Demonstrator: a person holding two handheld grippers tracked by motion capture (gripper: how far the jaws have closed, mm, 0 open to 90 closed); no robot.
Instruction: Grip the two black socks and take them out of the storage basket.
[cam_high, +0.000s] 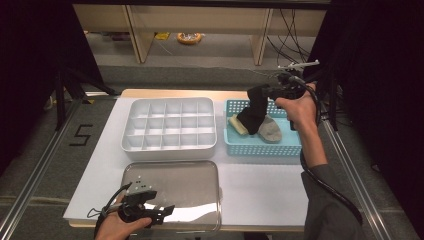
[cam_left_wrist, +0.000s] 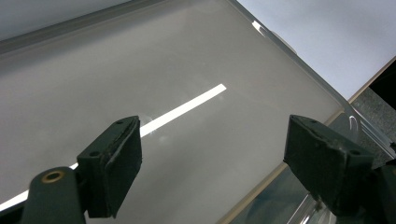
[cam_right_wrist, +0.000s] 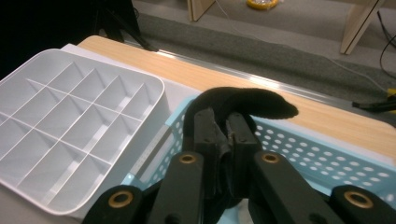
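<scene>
Under my left gripper (cam_high: 161, 214) lies the metal tray (cam_high: 200, 185), its jaws spread wide and holding nothing, hovering just above the tray's near corner. Through the left gripper view I see the tray's (cam_left_wrist: 187, 70) bare floor between the jaws, with its raised rim running off to the right of them.

Farther out, my right gripper (cam_high: 256, 95) is clamped tight on a black sock (cam_high: 251, 116), which it holds above the blue basket (cam_high: 260, 148). The sock's free end hangs down into the basket, touching or nearly touching the things below it; I cannot tell which. From the right gripper view the sock (cam_right_wrist: 252, 103) bends over the jaw tips, with the basket's (cam_right_wrist: 303, 154) perforated wall just beyond.

Beside the hanging sock, inside the basket, rest a grey sock (cam_high: 270, 130) and a pale yellow one (cam_high: 237, 125).

My reading: the lift out of the basket is in hand. The next move calls for raising the sock until its tail clears the basket's rim, then carrying it left of the gripper toward the white divided box (cam_high: 170, 125) or nearer, to the tray.

Open surface (cam_high: 260, 190) lies between basket and tray, giving fair room; the box's wall stands close beside the basket, so a low pass could snag.
</scene>
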